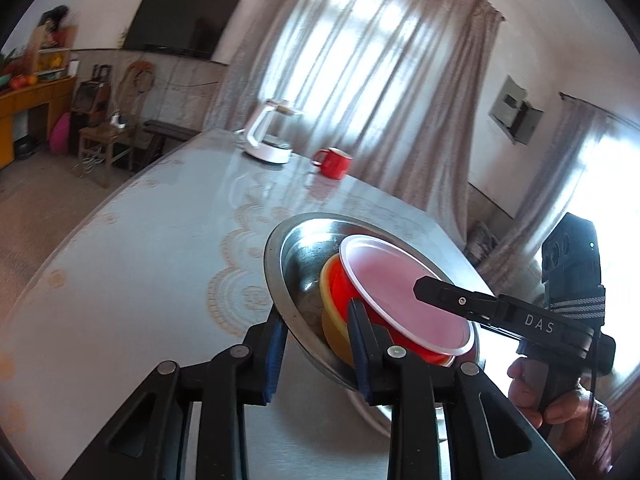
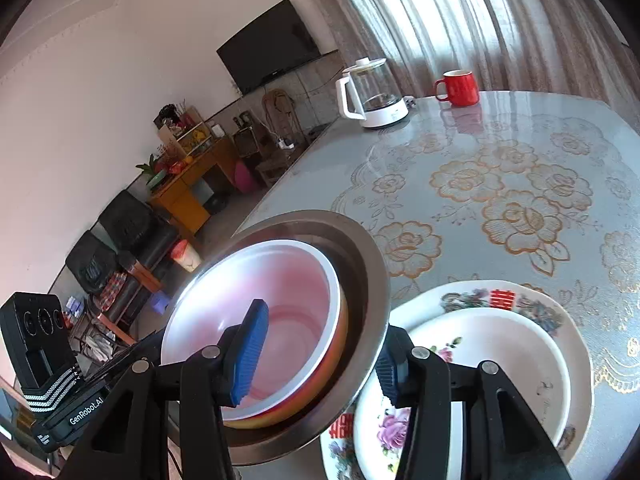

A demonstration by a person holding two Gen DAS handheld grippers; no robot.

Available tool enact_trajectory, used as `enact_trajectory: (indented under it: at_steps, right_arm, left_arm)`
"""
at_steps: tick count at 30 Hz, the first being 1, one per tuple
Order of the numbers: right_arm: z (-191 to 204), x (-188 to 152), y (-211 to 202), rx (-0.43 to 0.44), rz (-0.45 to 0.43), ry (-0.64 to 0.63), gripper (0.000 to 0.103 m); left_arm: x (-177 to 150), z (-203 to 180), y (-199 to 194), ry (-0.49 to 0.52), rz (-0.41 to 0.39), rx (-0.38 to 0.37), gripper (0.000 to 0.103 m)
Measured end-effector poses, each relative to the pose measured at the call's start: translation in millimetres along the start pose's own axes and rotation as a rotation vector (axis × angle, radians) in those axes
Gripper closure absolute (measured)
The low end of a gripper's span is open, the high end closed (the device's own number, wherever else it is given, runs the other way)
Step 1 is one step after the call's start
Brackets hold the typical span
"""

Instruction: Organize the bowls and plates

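Observation:
A steel pan (image 1: 304, 240) (image 2: 360, 248) hangs tilted above the table, held from both sides. Inside it a red bowl (image 1: 400, 288) (image 2: 296, 292) with a pale inside nests in a yellow bowl (image 1: 332, 332). My left gripper (image 1: 316, 320) is shut on the pan's rim, one pad outside and one inside. My right gripper (image 2: 324, 320) is shut across the bowls' walls and the pan's rim: one pad inside the red bowl, the other under the pan. Below, on the table, a white dish (image 2: 500, 352) rests on a floral plate (image 2: 520, 300).
On the flowered table (image 2: 520, 140) (image 1: 140, 240), a white kettle (image 1: 268, 136) (image 2: 372, 92) and a red mug (image 1: 334, 162) (image 2: 460, 86) stand at the far end. A hand (image 1: 560, 400) holds the right gripper's handle. Chairs and cabinets stand beyond the table's left edge.

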State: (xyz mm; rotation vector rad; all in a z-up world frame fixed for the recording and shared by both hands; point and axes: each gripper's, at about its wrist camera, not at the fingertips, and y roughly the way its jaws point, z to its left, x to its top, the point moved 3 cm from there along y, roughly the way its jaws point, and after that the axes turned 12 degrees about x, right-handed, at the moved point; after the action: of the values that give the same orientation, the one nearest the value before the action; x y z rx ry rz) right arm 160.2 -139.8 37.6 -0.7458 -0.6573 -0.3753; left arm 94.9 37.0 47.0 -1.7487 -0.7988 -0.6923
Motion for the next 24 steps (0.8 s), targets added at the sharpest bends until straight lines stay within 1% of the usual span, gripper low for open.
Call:
enact_trajectory:
  at_steps: [6, 11, 15, 19, 24]
  right_arm:
    - [-15, -5, -50, -0.076, -0.052, 0.004, 0.054]
    - [-37, -18, -75, -0.149, -0.067, 0.035, 0.054]
    - [-57, -29, -82, -0.180, -0.068, 0.081, 0.054]
    - [-75, -37, -76, -0.199, -0.055, 0.115, 0.054]
    - [-87, -50, -70, -0.208, -0.022, 0.125, 0.054]
  left_arm:
    - [-7, -46, 6, 0.077, 0.031, -0.078, 0.070]
    - [-22, -74, 22, 0.133, 0.087, -0.107, 0.069]
    - [-35, -86, 36, 0.157, 0.133, -0.105, 0.068]
    - [-47, -89, 46, 0.171, 0.172, -0.092, 0.068]
    - [-57, -88, 50, 0.192, 0.184, -0.075, 0.067]
